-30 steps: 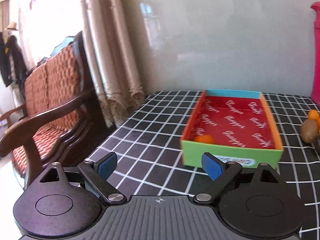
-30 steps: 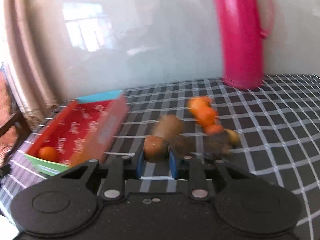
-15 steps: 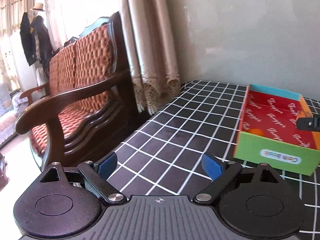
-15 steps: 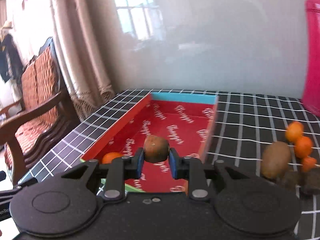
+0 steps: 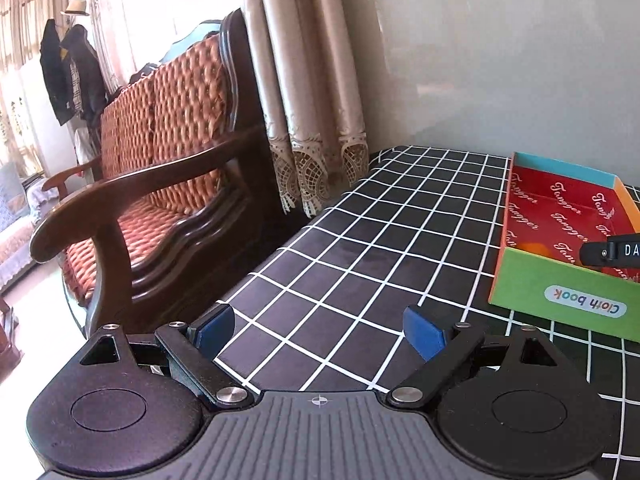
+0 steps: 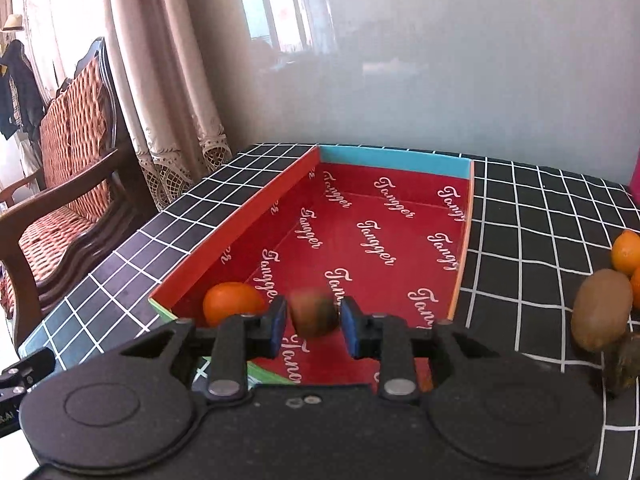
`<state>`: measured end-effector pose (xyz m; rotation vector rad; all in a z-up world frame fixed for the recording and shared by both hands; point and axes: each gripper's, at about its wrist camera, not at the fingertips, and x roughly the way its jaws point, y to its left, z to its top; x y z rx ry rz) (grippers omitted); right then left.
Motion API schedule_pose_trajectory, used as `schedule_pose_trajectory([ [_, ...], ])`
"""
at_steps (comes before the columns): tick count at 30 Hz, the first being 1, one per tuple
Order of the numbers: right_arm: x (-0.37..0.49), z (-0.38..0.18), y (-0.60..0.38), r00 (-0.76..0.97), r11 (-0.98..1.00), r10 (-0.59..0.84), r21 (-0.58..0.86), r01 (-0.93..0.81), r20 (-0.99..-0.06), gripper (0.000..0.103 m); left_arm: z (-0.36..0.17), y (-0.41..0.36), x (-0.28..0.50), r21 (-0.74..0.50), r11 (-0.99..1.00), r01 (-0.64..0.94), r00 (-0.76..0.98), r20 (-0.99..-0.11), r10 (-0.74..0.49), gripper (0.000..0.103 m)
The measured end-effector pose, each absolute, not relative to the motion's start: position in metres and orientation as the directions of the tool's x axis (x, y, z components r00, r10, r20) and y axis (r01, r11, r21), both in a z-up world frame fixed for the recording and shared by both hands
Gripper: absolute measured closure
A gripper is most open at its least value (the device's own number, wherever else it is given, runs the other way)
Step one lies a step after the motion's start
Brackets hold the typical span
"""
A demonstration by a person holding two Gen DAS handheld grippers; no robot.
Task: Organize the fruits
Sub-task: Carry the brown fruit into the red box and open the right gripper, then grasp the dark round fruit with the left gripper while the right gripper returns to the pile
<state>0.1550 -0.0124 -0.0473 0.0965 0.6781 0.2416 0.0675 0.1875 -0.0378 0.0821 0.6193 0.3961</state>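
Right wrist view has the kiwi (image 6: 313, 317) sitting blurred between the blue pads of the right gripper (image 6: 313, 328), above the near end of the red-lined box (image 6: 384, 160). Its jaws have just been opening, and there's a sliver of gap on both sides of the fruit now, so the pads don't look like they're pressing on it. An orange (image 6: 232, 304) is already in the box's near left corner, right beside the left pad. Off to the right on the checked bench (image 6: 540, 224) there's another kiwi (image 6: 600, 314) with a second orange (image 6: 626, 251) just behind it.

Left wrist view: the left gripper (image 5: 320, 330) hangs over bare bench with its jaws spread wide and nothing in them. A wooden sofa (image 5: 152, 184) and curtains (image 5: 304, 80) stand past the bench edge.
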Motion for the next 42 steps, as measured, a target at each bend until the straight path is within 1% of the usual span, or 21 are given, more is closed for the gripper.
schedule_pose_trajectory([
  [2,0.154,-0.046,-0.015,0.755,0.967,0.254,0.175,-0.186,-0.604,0.072,-0.037,0.184,0.068,0.194,0.925,-0.328,0.747,-0.545,0.379,0.012],
  [9,0.144,-0.038,-0.032,0.778,0.968,0.245,0.186,-0.166,-0.579,0.072,-0.031,0.159,0.072,0.197,0.94,-0.278,0.781,-0.524,0.341,0.012],
  [16,0.122,-0.028,-0.061,0.813,0.98,0.183,0.165,-0.108,-0.553,0.073,-0.02,0.12,0.079,0.187,0.96,-0.21,0.817,-0.505,0.277,0.012],
  [25,0.081,-0.019,-0.136,0.859,0.991,0.006,0.115,0.062,-0.513,0.073,-0.009,0.022,0.078,0.202,0.979,0.01,0.88,-0.467,0.087,0.012],
  [30,0.052,-0.017,-0.196,0.859,0.967,-0.141,0.118,0.226,-0.493,0.073,-0.009,-0.04,0.073,0.213,0.965,0.152,0.89,-0.455,-0.04,0.012],
  [33,0.035,-0.017,-0.228,0.847,0.943,-0.224,0.113,0.314,-0.483,0.07,-0.015,-0.073,0.07,0.212,0.952,0.221,0.879,-0.466,-0.1,0.012],
  [37,0.015,-0.019,-0.265,0.827,0.91,-0.293,0.125,0.395,-0.48,0.07,-0.025,-0.11,0.066,0.215,0.935,0.281,0.867,-0.474,-0.151,0.012],
  [42,0.003,-0.026,-0.284,0.81,0.894,-0.337,0.107,0.436,-0.48,0.07,-0.035,-0.138,0.068,0.22,0.926,0.307,0.856,-0.489,-0.168,0.012],
])
